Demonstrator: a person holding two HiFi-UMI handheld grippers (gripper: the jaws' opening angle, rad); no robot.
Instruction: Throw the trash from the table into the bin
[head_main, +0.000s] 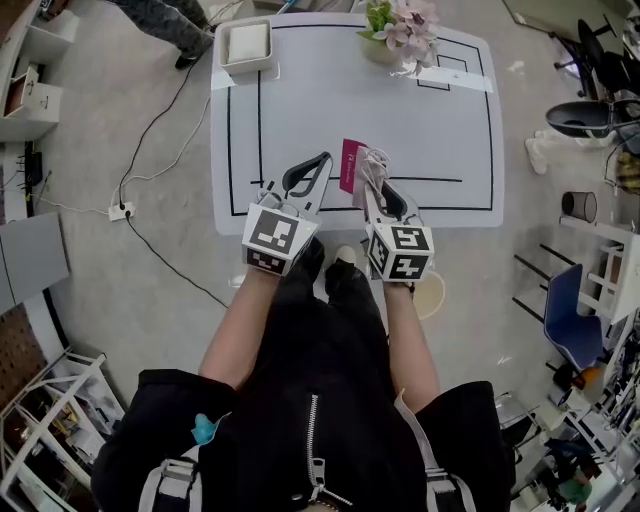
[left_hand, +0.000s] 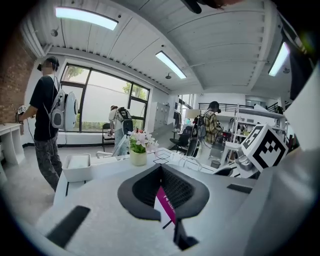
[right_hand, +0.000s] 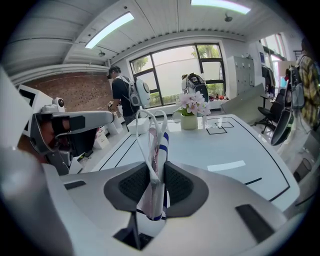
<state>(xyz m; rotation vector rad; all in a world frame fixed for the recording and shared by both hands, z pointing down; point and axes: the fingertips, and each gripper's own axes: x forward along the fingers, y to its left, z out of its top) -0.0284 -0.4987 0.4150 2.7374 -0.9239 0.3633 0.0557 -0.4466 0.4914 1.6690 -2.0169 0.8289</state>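
A tray (head_main: 247, 45) is sitting at the table's (head_main: 440, 130) 11 o'clock corner. The left gripper (head_main: 322, 160) is clamping a magenta packet (head_main: 351, 165) over the 6 o'clock edge. Just at its 3 o'clock, the right gripper (head_main: 372, 188) is pinching a crumpled white wrapper (head_main: 372, 165), which is sticking up past the jaws. Flowers (head_main: 405, 25) are standing near the table's 12 o'clock edge.
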